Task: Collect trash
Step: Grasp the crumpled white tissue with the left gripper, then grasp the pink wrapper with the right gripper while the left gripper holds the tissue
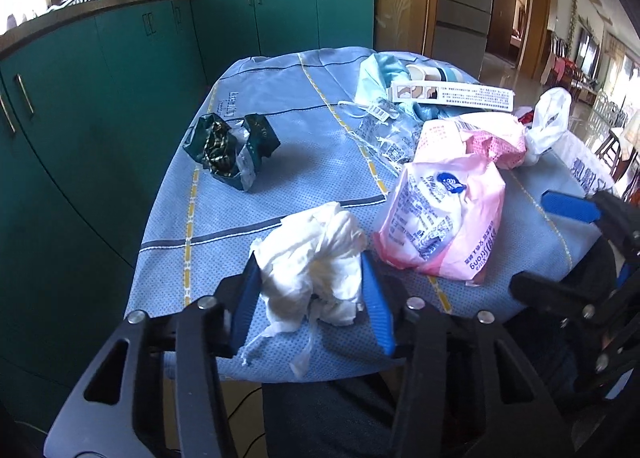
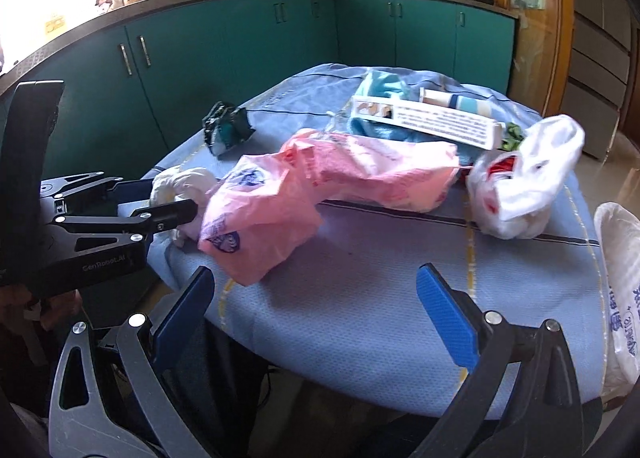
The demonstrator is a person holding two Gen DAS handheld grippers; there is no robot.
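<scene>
The scene is a kitchen with teal cabinets (image 1: 132, 70) along the back wall and a bench (image 1: 304, 126) covered in a blue cloth with yellow and dark stripes.

The left hand-held gripper (image 1: 314, 300) sits at the near edge of the bench. Its blue pads stand on either side of a crumpled white tissue (image 1: 316, 258), touching it on both flanks; the tissue rests on the cloth and hangs slightly over the near edge. In the right wrist view the same tissue (image 2: 182, 182) shows behind the left gripper's black finger (image 2: 168, 214).

The right hand-held gripper (image 2: 316, 318) hovers over the near right edge of the bench with its jaws spread wide and nothing between them.

Just beside the tissue, toward the right edge, lies a pink plastic package (image 1: 440, 214) with blue print. Behind it lies a second crumpled pink wrapper (image 2: 376, 174). A white plastic bag (image 2: 528, 178) with red contents sits near the right edge. A dark green wrapper (image 1: 230, 146) lies apart, toward the left edge. At the far edge, a white printed box (image 1: 452, 96) rests on light blue packaging (image 1: 376, 78). A large white printed bag (image 2: 620, 298) hangs off the right edge.
</scene>
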